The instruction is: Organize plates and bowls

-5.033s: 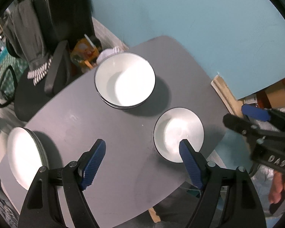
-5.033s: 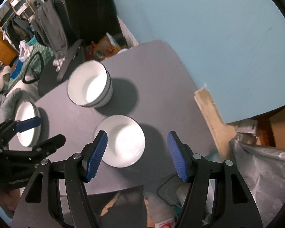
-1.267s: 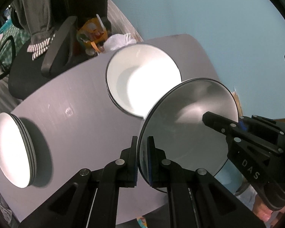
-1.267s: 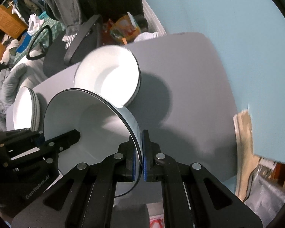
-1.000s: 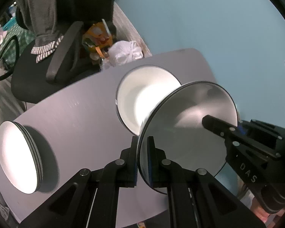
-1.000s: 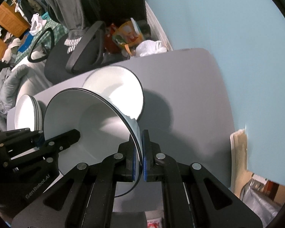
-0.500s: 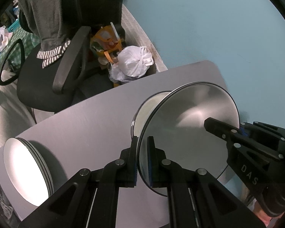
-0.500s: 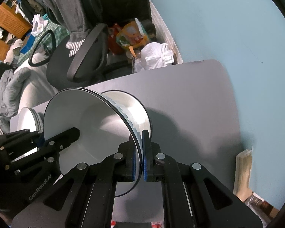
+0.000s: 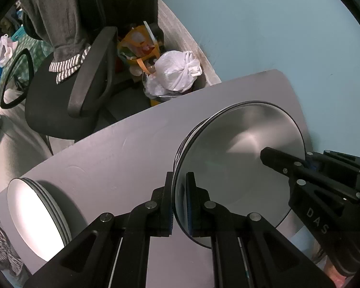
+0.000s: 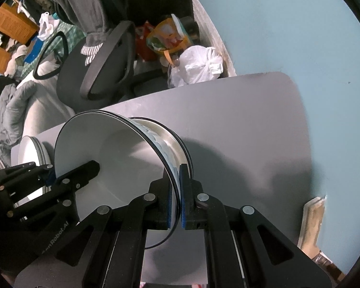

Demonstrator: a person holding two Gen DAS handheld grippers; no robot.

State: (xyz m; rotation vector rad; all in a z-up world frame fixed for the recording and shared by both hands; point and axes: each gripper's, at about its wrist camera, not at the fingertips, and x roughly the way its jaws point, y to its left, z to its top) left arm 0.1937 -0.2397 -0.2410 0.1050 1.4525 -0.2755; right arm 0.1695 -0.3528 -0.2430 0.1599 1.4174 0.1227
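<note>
Both grippers hold one white bowl with a dark rim [image 9: 240, 158] [image 10: 112, 165]. My left gripper [image 9: 179, 204] is shut on its near left rim. My right gripper [image 10: 177, 200] is shut on its opposite rim. The held bowl sits over the stack of bowls [image 10: 177, 148], whose rims [image 9: 180, 151] show just behind it; the stack is mostly hidden and I cannot tell if they touch. A stack of white plates [image 9: 33, 218] [image 10: 27, 153] sits on the grey table [image 9: 122, 158] [image 10: 247, 129] at the left end.
A black office chair [image 9: 67, 91] [image 10: 96, 72] with grey clothes on it stands beyond the table. A white plastic bag [image 9: 177, 72] and a yellow bag [image 10: 168, 36] lie on the floor by the blue wall [image 9: 264, 24]. Cardboard [image 10: 312, 218] leans at the right.
Five seconds ago both grippers were open above the single bowl. Both then shut on its rim, lifted it and carried it back over the bowl stack, which it now covers.
</note>
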